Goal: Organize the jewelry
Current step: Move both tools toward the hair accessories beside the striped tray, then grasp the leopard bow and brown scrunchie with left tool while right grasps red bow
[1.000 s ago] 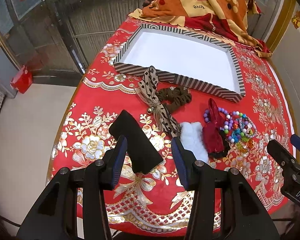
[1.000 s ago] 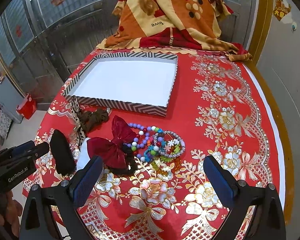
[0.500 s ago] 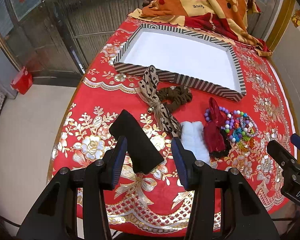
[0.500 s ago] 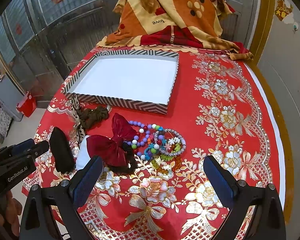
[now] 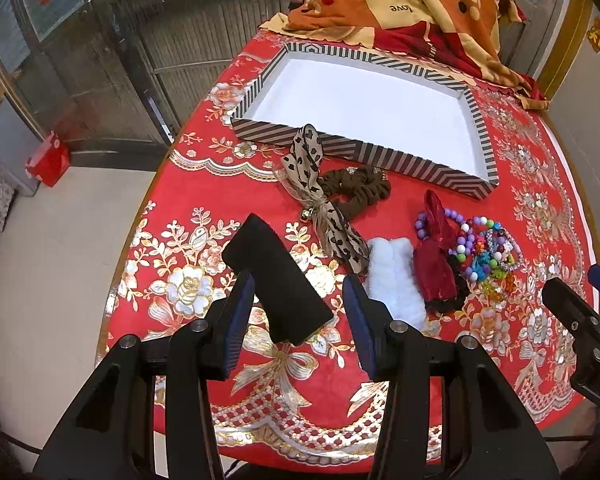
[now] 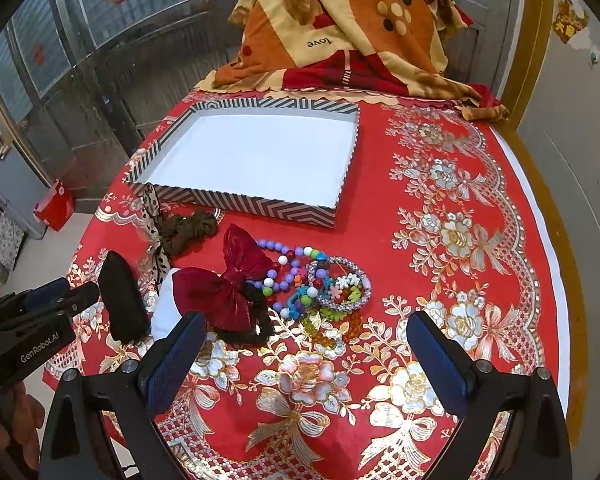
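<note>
Below, your table (image 6: 480, 208) carried the striped tray (image 6: 236, 202) at its far side, white inside. Nearer you lay the black pad (image 5: 276, 280), red bow (image 6: 220, 288), brown scrunchie (image 5: 360, 188) and bead bracelets (image 6: 324, 284) in a loose row. Your left tongs (image 5: 298, 320) stood wide, straddling the pad's near end without touching; your right tongs (image 6: 304, 356) gaped wide over bare cloth.

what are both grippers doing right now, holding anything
Left gripper: open, holding nothing; the black pad lies on the table between its jaws, untouched.
Right gripper: open wide, empty, above the tablecloth.
</note>
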A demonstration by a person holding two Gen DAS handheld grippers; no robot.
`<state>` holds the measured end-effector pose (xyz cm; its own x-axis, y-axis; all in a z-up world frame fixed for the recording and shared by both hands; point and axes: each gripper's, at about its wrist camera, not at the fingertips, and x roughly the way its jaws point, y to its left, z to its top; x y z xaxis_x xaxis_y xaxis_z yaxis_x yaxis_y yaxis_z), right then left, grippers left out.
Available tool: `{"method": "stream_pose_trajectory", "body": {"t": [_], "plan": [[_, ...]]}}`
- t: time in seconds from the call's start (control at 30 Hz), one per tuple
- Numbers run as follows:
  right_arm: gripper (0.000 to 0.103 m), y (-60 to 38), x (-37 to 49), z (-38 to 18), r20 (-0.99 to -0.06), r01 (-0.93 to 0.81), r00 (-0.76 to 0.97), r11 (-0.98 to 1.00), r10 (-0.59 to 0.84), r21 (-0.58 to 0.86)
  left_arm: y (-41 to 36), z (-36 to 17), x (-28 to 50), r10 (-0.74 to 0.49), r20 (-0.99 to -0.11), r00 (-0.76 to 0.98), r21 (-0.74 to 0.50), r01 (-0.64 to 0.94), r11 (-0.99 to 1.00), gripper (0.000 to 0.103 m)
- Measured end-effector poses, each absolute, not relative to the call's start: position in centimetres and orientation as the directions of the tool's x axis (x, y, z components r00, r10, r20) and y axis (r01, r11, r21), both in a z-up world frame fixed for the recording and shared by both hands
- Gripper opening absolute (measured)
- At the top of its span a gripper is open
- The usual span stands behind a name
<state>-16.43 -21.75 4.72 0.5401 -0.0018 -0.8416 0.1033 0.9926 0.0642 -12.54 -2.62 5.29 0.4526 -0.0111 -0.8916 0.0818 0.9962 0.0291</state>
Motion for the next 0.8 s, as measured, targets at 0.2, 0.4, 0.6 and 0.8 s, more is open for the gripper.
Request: {"method": "stream_pose_trajectory", "body": {"t": [0.2,0.4,0.6,0.8], "plan": [[0.100,-21.7,-16.4,4.6,-0.845,0.100,0.534,0.993,0.002,0.066,-2.6,5.3,-12.5,-0.011,-0.893,0.449,0.029,0.081,0.996,0.045],[0.100,-21.9,-16.4,4.4,-0.844,0.092,0.535,0.992,0.024,0.086,-2.2,5.2,-12.3,-0.021,-0.900,0.436,0.015,0.077,0.997,0.045],[0.100,-21.8,-16.5,4.1,-0.837,0.056,0.542,0.990,0.078,0.128,0.3,4.6,-11.6,-0.054,-0.913,0.405,-0.046,0.031,0.998,0.045],[0.100,-20.8,-15.9,3.5,-0.839,0.000,0.527,0.987,0.135,0.158,2.9,3.8,-10.5,-0.091,-0.924,0.370,-0.106,-0.022,0.994,0.045]]}}
